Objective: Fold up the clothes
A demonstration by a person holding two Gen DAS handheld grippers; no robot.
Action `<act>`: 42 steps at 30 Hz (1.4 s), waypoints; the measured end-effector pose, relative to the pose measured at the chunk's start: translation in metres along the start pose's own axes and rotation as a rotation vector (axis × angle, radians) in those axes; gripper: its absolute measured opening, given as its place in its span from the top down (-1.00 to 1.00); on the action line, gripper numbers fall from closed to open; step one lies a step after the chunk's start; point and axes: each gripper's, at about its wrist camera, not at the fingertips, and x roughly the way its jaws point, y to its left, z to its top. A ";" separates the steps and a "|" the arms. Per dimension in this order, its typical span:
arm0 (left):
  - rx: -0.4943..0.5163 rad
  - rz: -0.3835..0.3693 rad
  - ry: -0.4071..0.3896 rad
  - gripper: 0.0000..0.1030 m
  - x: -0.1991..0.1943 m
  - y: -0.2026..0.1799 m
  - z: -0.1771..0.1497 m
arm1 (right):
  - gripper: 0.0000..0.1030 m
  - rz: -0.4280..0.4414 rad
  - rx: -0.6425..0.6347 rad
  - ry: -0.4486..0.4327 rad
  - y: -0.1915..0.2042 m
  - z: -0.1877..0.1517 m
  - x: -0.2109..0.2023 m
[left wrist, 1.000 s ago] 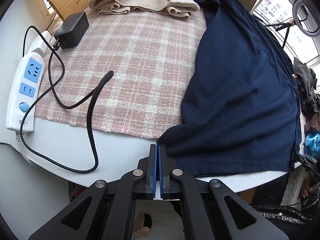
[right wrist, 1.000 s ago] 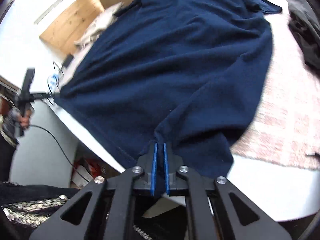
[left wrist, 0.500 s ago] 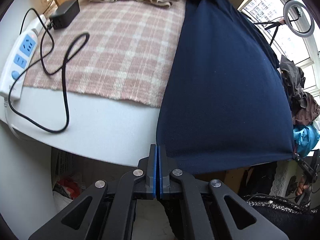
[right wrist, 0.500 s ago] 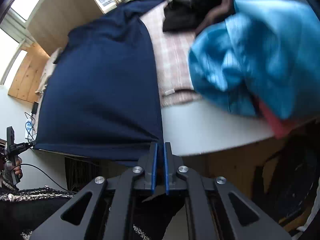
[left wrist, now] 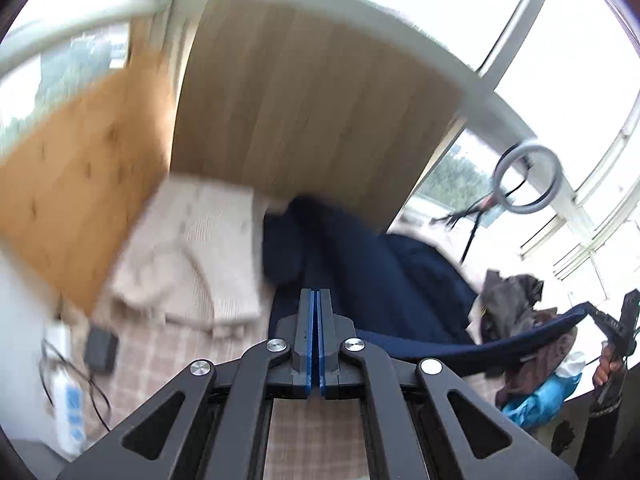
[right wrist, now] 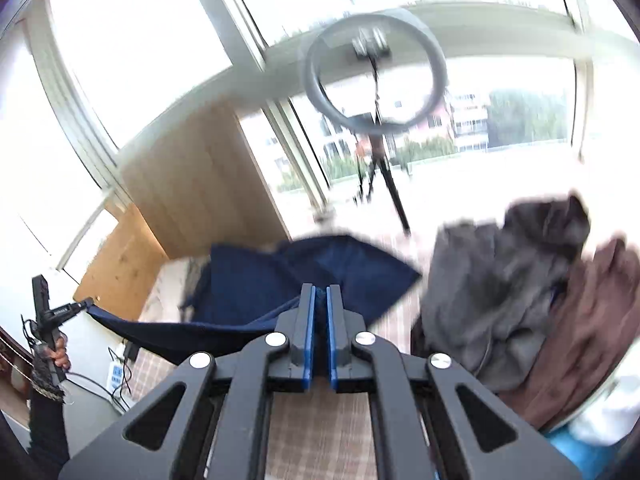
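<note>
A navy garment (left wrist: 384, 280) lies over the plaid cloth (left wrist: 160, 364), its near hem lifted and stretched between my two grippers. My left gripper (left wrist: 318, 300) is shut on one hem corner; the hem runs right as a taut band (left wrist: 500, 340) to the other gripper (left wrist: 600, 316). My right gripper (right wrist: 318, 296) is shut on the other corner of the navy garment (right wrist: 280, 276); the hem sags left to the left gripper (right wrist: 82, 304). Both views are motion-blurred.
A folded beige knit (left wrist: 192, 256) lies at the back left. A power strip (left wrist: 68, 408), black adapter (left wrist: 100, 350) and cable sit at the left. A pile of grey, brown and blue clothes (right wrist: 540, 300) is at the right. A ring light (right wrist: 376, 72) stands behind.
Both grippers have risen and swung forward over the table, carrying the navy hem up and toward the garment's far end. The views now look toward the wall and windows.
</note>
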 end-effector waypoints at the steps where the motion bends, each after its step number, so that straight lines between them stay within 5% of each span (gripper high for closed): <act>1: 0.040 0.001 -0.060 0.99 -0.033 -0.013 0.022 | 0.90 -0.009 -0.059 -0.082 0.016 0.032 -0.033; 4: 0.135 0.006 -0.198 0.99 -0.119 -0.043 0.068 | 0.93 -0.036 -0.147 -0.191 0.041 0.063 -0.100; 6: 0.167 0.027 -0.209 0.99 -0.151 -0.047 0.062 | 0.93 -0.049 -0.182 -0.181 0.046 0.048 -0.120; 9: 0.183 0.064 -0.143 0.98 -0.147 -0.040 0.023 | 1.00 -0.077 -0.196 -0.115 0.039 0.002 -0.120; 13: 0.123 0.102 0.034 0.98 -0.100 -0.015 -0.055 | 1.00 -0.030 -0.022 0.086 -0.010 -0.090 -0.071; 18: 0.033 0.150 0.317 0.99 0.008 0.030 -0.176 | 1.00 0.020 0.215 0.398 -0.066 -0.234 0.014; 21: -0.037 0.162 0.427 0.99 0.056 0.056 -0.236 | 1.00 0.007 0.219 0.497 -0.077 -0.291 0.057; 24: -0.107 0.167 0.464 0.99 0.085 0.073 -0.267 | 0.98 0.111 0.155 0.506 -0.069 -0.296 0.101; 26: -0.127 0.181 0.469 0.99 0.094 0.076 -0.275 | 0.89 0.051 0.064 0.495 -0.063 -0.292 0.130; 29: -0.166 0.167 0.479 0.99 0.101 0.081 -0.278 | 0.38 0.075 -0.010 0.526 -0.063 -0.281 0.172; 36: -0.164 0.180 0.497 0.99 0.102 0.081 -0.275 | 0.27 0.153 -0.214 0.554 -0.040 -0.284 0.219; 39: -0.174 0.182 0.491 0.99 0.106 0.088 -0.268 | 0.92 0.201 -0.190 0.585 -0.035 -0.278 0.225; 42: -0.157 0.164 0.452 0.99 0.091 0.084 -0.253 | 0.92 0.240 -0.142 0.485 -0.039 -0.243 0.182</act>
